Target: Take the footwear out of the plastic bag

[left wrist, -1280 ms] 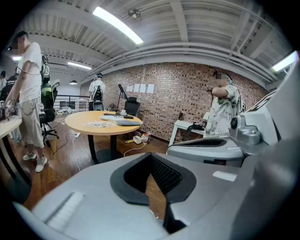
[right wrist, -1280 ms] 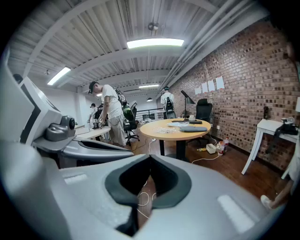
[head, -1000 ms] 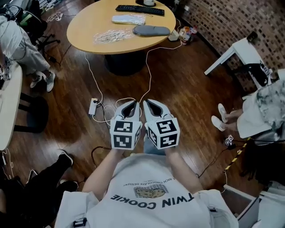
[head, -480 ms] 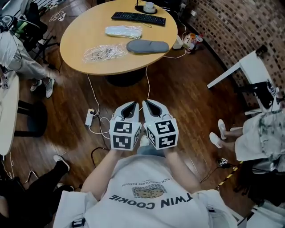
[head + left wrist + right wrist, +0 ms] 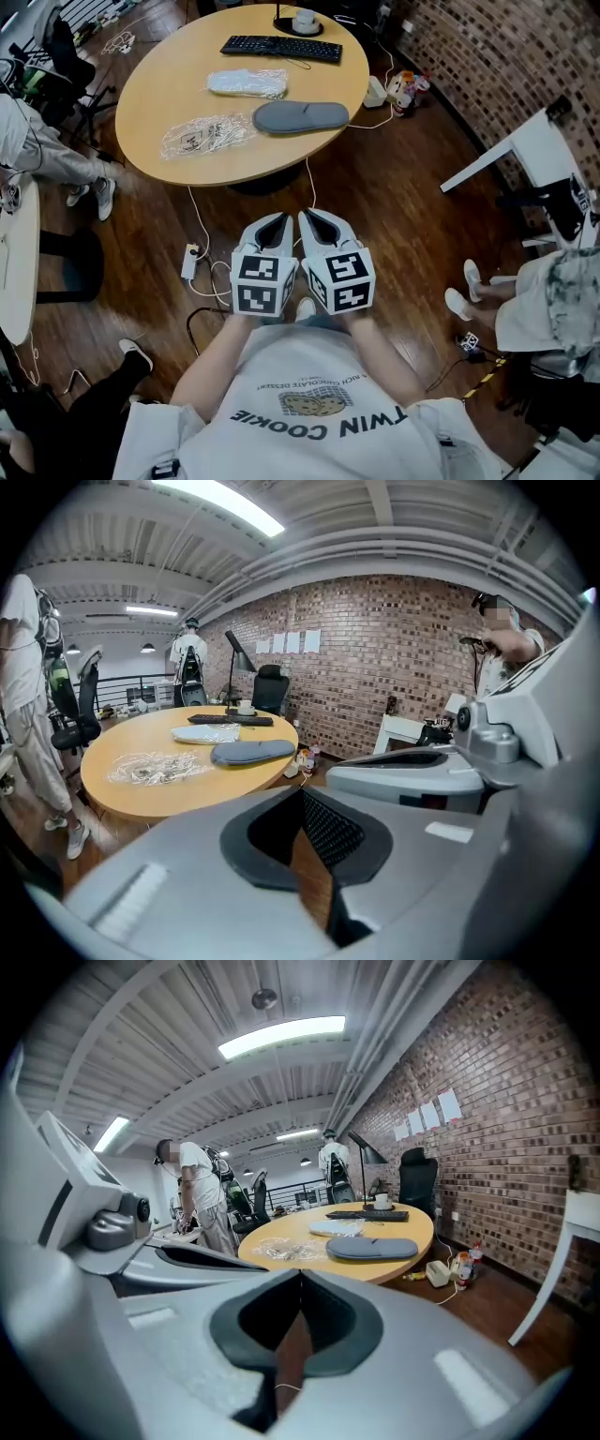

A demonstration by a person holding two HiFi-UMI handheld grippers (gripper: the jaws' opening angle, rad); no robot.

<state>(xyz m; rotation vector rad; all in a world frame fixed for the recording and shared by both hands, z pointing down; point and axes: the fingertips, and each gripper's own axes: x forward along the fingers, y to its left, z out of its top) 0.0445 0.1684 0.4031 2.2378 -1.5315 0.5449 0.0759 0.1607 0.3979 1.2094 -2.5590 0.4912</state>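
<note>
Left tool [image 5: 279,220], right tool [image 5: 307,217] side by side before chest — both pressed together, empty, angled down.

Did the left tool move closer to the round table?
Yes. The left tool moved forward, toward the round table: in the head view the table's near edge now sits closer to the tool's tip than before.

round table [image 5: 159,94] | on top: grey slipper [image 5: 300,116]; clear plastic bag [image 5: 206,137]; white bagged item [image 5: 247,83]; keyboard [image 5: 281,47]

Round wooden table [image 5: 150,94], black keyboard [image 5: 281,49], possibly a cup [image 5: 305,19], brick wall [image 5: 487,56]
</note>
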